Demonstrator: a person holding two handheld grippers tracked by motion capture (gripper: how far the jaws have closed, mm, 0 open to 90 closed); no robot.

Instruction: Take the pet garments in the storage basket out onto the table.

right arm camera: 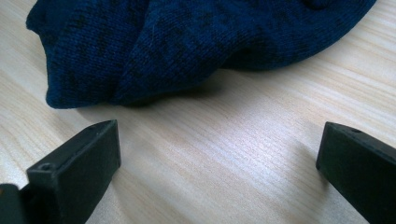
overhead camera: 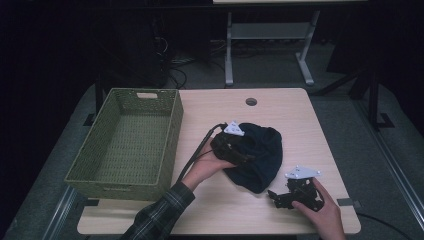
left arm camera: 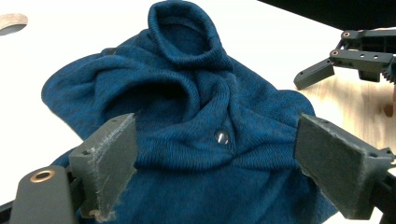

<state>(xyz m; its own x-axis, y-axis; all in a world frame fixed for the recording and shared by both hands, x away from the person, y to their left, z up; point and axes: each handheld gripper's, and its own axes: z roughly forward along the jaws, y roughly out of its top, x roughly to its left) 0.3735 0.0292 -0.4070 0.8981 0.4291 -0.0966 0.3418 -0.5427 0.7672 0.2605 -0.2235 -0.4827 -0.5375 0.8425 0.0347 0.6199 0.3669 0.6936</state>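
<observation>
On the surface (overhead camera: pixel 280 107) the sweater (overhead camera: pixel 260 155) lies near the centre. The basket (overhead camera: pixel 127 145) stands at its 9 o'clock, well apart. The left tool (overhead camera: pixel 239 156) hangs over the sweater's 9 o'clock edge; the right tool (overhead camera: pixel 276 196) rests at its 5 o'clock, just beside it.

Black left gripper (overhead camera: pixel 239 150), right gripper (overhead camera: pixel 280 196); grey three-cornered plates; trailing black cable; green plaid sleeve (overhead camera: pixel 157 215).

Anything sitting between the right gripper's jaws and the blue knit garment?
Nothing: the right gripper view shows bare wooden table between the open right gripper and the edge of the blue knit garment.
</observation>
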